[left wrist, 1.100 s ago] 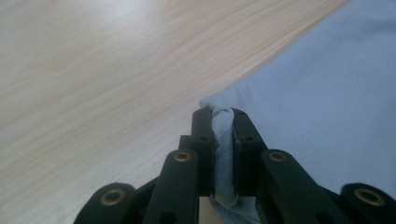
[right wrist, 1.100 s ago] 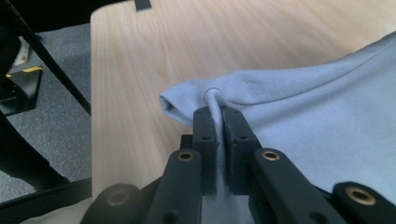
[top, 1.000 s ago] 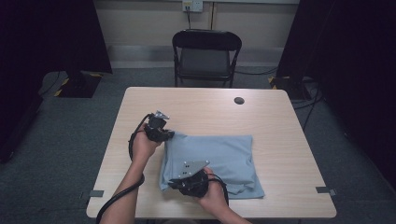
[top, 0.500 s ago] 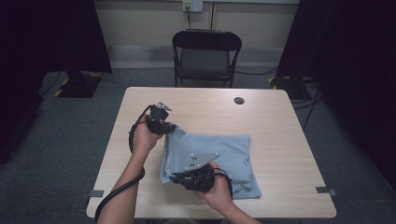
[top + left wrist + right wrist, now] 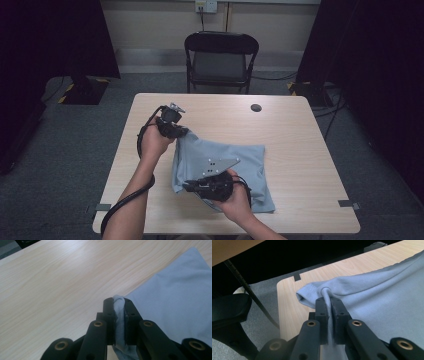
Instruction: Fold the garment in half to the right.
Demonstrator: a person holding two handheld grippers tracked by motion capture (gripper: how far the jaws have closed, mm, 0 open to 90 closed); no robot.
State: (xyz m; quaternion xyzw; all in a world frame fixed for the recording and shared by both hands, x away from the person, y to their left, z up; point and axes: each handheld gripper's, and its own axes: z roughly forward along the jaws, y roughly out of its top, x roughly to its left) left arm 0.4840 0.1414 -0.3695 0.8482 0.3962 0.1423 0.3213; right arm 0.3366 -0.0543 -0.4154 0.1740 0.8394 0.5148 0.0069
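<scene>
Cloth: blue-grey, folded, long axis from upper left to lower right of the table.
Left tongs: clamped on its upper-left corner.
Right tongs: clamped on its lower-left hem.

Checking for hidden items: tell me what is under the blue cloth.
Around the blue cloth, bare wooden table shows. Both grippers pinch its left edge and lift it, but the cloth covers whatever lies beneath its flat part.

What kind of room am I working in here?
Probably a recording studio or lab, not a home. A bare wooden table stands on grey carpet, black curtains hang at both sides, a folding chair faces the table, and cables run along the floor.
</scene>
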